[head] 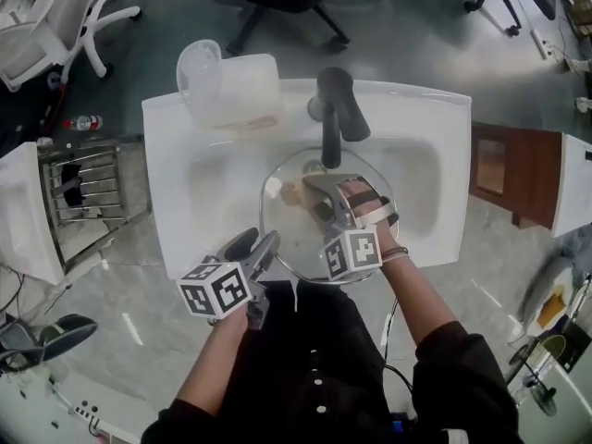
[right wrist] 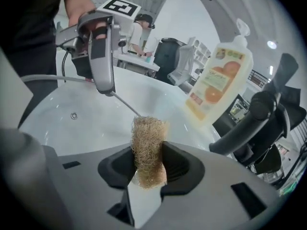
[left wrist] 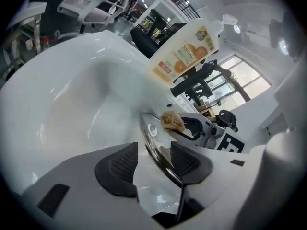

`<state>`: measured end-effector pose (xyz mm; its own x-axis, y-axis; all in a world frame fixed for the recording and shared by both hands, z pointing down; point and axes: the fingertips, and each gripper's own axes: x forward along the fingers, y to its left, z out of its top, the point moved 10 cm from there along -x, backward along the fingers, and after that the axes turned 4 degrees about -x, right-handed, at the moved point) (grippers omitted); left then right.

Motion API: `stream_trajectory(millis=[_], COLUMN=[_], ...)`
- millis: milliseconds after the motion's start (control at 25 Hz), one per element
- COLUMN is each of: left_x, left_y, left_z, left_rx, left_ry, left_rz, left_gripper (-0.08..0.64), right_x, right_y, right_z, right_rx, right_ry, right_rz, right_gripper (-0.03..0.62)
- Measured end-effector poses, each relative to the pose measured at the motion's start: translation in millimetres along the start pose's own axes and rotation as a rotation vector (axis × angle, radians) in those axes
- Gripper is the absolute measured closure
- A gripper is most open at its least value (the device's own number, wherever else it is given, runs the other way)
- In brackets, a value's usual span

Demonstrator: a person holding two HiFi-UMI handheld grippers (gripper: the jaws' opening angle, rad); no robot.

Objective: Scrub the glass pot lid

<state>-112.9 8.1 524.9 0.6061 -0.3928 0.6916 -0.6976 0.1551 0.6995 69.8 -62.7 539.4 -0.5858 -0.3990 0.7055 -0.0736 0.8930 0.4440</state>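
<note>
- The glass pot lid point(head: 277, 225) is found in the sink point(head: 166, 155), towards its front edge, below the tap point(head: 335, 109).
- The left gripper point(head: 262, 248) is spread wide. The lid's rim point(left wrist: 156, 150) is passed between its pads but is not clamped.
- The right gripper point(right wrist: 148, 164) is pinched on a fibrous scrub pad point(right wrist: 148, 143), which is held over the lid.
- Scrubbing is judged to be in hand.
- For the next move, the rim would likely need to be gripped again so that the lid is steadied while the pad is rubbed across the glass.

Item one, my left hand-held gripper point(head: 263, 245): left forearm point(head: 208, 368) drawn in close, jaws wide apart, lid rim point(left wrist: 152, 145) standing between the pads.

Item two, my right hand-held gripper point(head: 313, 189): right forearm point(head: 421, 289) reaching forward, jaws clamped on scrubbing pad point(right wrist: 148, 147).
</note>
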Motion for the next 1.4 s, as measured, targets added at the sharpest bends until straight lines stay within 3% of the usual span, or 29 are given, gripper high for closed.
stream_trajectory(millis=[120, 320, 760, 1120, 1400], left_x=[4.0, 5.2, 4.4, 4.4, 4.2], left_y=[3.2, 4.7, 5.8, 4.5, 4.2], left_z=[-4.8, -5.3, -5.5, -3.6, -3.3], left_rx=[-0.070, -0.092, -0.025, -0.029, -0.043], left_ry=[-0.016, -0.044, -0.035, -0.018, -0.010], left_rz=[-0.051, -0.077, -0.073, -0.060, -0.057], left_gripper=[0.378, 0.389, 0.384, 0.385, 0.388], right_x=[16.1, 35.8, 53.0, 61.4, 55.5], right_y=[4.2, 5.9, 10.2, -3.4, -11.0], right_z=[1.7, 4.5, 2.4, -25.2, -48.7], right_rx=[-0.058, -0.137, -0.220, -0.208, -0.256], right_ry=[0.002, 0.006, -0.005, 0.111, 0.192], right_rz=[0.010, 0.001, -0.014, -0.007, 0.070], right_gripper=[0.442, 0.442, 0.443, 0.445, 0.446])
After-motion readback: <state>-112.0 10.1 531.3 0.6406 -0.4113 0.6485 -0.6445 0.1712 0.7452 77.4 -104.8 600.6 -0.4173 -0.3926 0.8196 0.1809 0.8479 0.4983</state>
